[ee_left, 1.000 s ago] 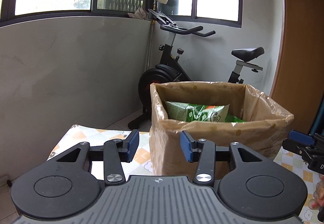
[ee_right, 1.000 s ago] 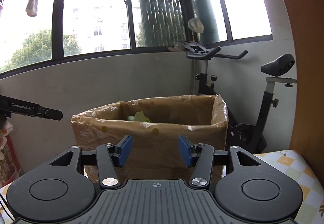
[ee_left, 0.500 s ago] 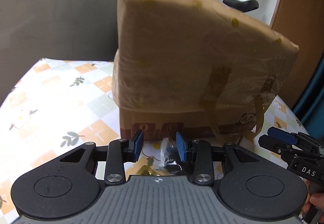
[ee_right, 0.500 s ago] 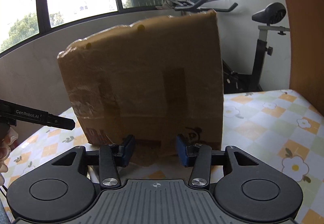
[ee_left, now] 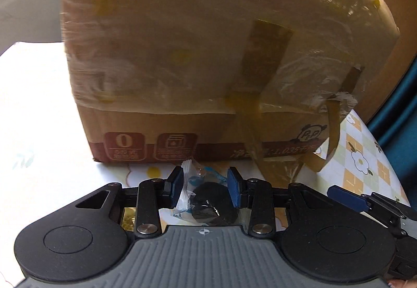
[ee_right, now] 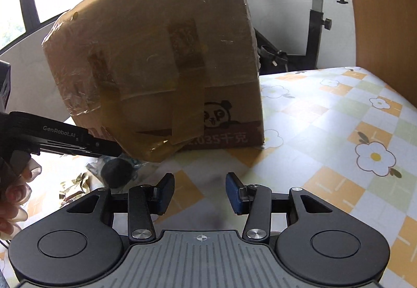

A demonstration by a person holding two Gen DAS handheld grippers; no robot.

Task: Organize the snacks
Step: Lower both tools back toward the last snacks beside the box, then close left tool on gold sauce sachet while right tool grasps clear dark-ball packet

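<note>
**A:** Balcony-ish room for context: big windows up top, an exercise bike [ee_right: 320, 14] against the far wall, a wooden panel on the right. Everything sits on a table with a flower-and-check tablecloth [ee_right: 338, 131].

**B:** And the big brown thing is the snack bin?

**A:** Yep, a cardboard box [ee_left: 195, 66], wrapped in clear plastic and patched with brown tape, little panda print low on the side. Can't see inside it from either camera, both look at its outer walls.

**B:** Where's the snack then?

**A:** Lying on the cloth right at the foot of the box, a wrapped dark round cookie [ee_left: 215, 203] in a clear wrapper with some blue print. The left gripper [ee_left: 206, 187] is down over it, blue pads on either side. Its jaws have just been closing, with the cookie in between. The left pad looks like it's against the crinkled wrapper edge, but I honestly can't tell if it's clamped yet.

**B:** Right one?

**A:** The right gripper [ee_right: 199, 195] is near the box's panda corner, jaws parted, nothing but tablecloth between them, though they've just been narrowing a bit too. From its camera you can see the cookie off to the left, under the left gripper's black finger, plus a gold-ish wrapper [ee_right: 74, 183] just beside it.
</note>
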